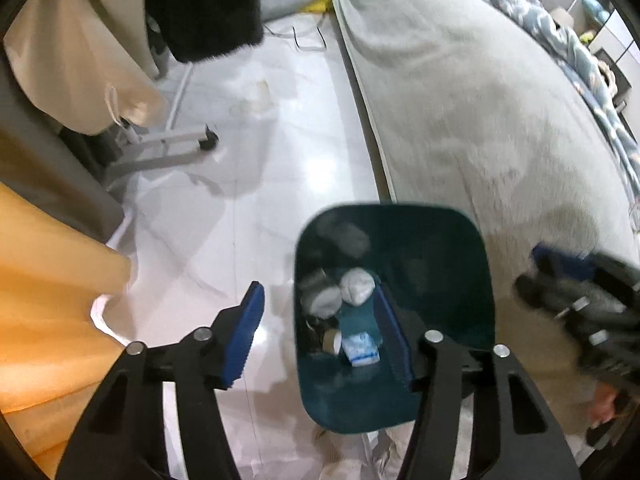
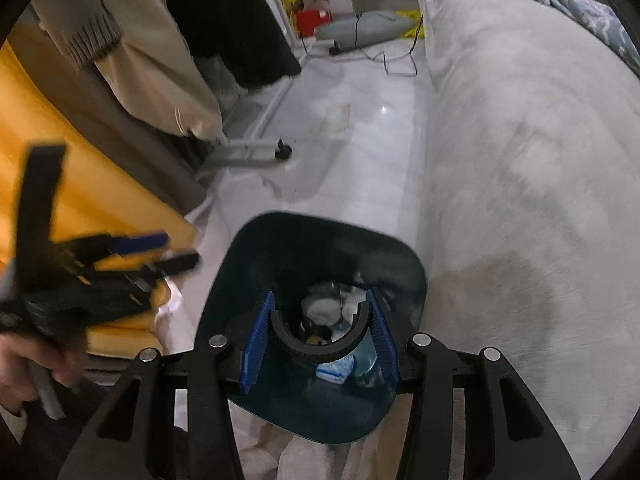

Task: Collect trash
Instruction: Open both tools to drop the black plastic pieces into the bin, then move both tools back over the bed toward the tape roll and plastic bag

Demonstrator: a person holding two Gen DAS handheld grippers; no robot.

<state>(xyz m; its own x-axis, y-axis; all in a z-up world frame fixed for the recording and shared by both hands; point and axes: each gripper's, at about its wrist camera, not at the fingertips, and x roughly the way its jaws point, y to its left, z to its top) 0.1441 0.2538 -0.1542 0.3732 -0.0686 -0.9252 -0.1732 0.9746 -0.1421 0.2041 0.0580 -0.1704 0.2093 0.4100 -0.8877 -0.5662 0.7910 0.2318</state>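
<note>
Glossy white floor tiles run between a grey bed on one side and a yellow cloth plus a beige hanging cover on the other, and the dark teal trash bin sits on the floor right against the bed's edge. The right gripper is over the bin mouth, jaws partly spread, with a black curved ring-like piece sitting between the blue pads; I'd guess that's the trash being dropped, but I can't tell if it's still pinched or already loose. The left gripper is wide open and empty, one finger outside the bin and one over it. Already inside: crumpled tissue wads, a small blue-and-white packet, and a little round lid-looking thing. What could go wrong, I think: the ring is springy and curved, so it could catch on a pad and flick out onto the floor, or the left gripper's inner finger could knock the rim and tip the bin, since it looks light. Hard to read stuff: both side-on glimpses of the opposite gripper are motion-blurred, the bin's bottom is dark, the bin's near edge is cut off by the gripper bodies, and the ring is only half visible, so its real shape is a guess.
</note>
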